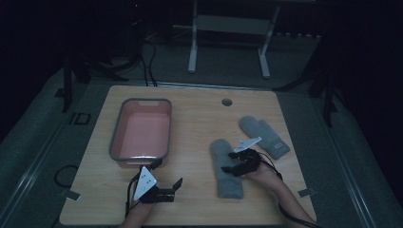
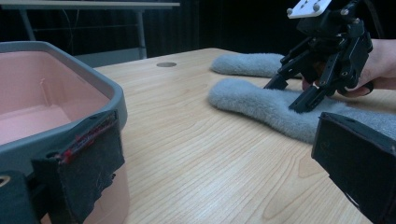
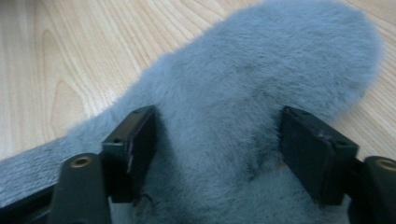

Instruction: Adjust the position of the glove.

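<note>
My right tool (image 1: pixel 236 162) straddles the nearer of 2 grey mittens (image 1: pixel 226 166) by the tabletop's right edge, jaws apart for pinching. Left tool (image 1: pixel 167 188) waits parted beside the pink bin (image 1: pixel 141 129).

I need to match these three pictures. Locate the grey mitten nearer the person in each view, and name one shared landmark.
High view: nearer mitten lies right of centre, under the right gripper.
Left gripper view: mid-right, fuzzy strip on the table.
Right gripper view: central, between the open jaws.
Shared landmark: the wooden table.
</note>
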Motion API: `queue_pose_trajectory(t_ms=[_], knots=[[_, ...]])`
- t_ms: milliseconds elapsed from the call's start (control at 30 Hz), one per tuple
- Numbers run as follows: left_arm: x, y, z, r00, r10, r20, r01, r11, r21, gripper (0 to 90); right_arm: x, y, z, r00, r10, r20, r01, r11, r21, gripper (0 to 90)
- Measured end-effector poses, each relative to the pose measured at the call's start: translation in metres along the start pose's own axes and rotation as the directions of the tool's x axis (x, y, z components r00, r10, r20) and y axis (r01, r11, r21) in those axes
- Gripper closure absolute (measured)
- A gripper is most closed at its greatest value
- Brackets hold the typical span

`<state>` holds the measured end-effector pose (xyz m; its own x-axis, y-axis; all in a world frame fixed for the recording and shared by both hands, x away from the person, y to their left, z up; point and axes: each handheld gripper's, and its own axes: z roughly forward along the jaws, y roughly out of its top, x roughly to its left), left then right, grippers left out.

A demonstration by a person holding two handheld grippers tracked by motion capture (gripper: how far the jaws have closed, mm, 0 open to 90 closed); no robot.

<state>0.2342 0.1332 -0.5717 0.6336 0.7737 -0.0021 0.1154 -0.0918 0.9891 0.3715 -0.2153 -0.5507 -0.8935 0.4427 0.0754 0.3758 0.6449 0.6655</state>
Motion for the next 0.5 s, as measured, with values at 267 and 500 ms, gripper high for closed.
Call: queue_pose_trajectory(t_ms=[267, 500], knots=[[0.000, 0.000, 0.000, 1.0000, 0.002, 0.004, -0.002, 1.0000, 0.001, 2.3, 0.004, 0.006, -0.017, 0.9978, 0.017, 0.064, -0.014, 0.998, -0.055, 20.8], [0.000, 0.000, 0.000, 1.0000, 0.003, 0.006, -0.003, 1.0000, 0.001, 2.3, -0.017, 0.008, -0.058, 0.9824, 0.075, 0.171, -0.055, 0.991, -0.119, 29.9]])
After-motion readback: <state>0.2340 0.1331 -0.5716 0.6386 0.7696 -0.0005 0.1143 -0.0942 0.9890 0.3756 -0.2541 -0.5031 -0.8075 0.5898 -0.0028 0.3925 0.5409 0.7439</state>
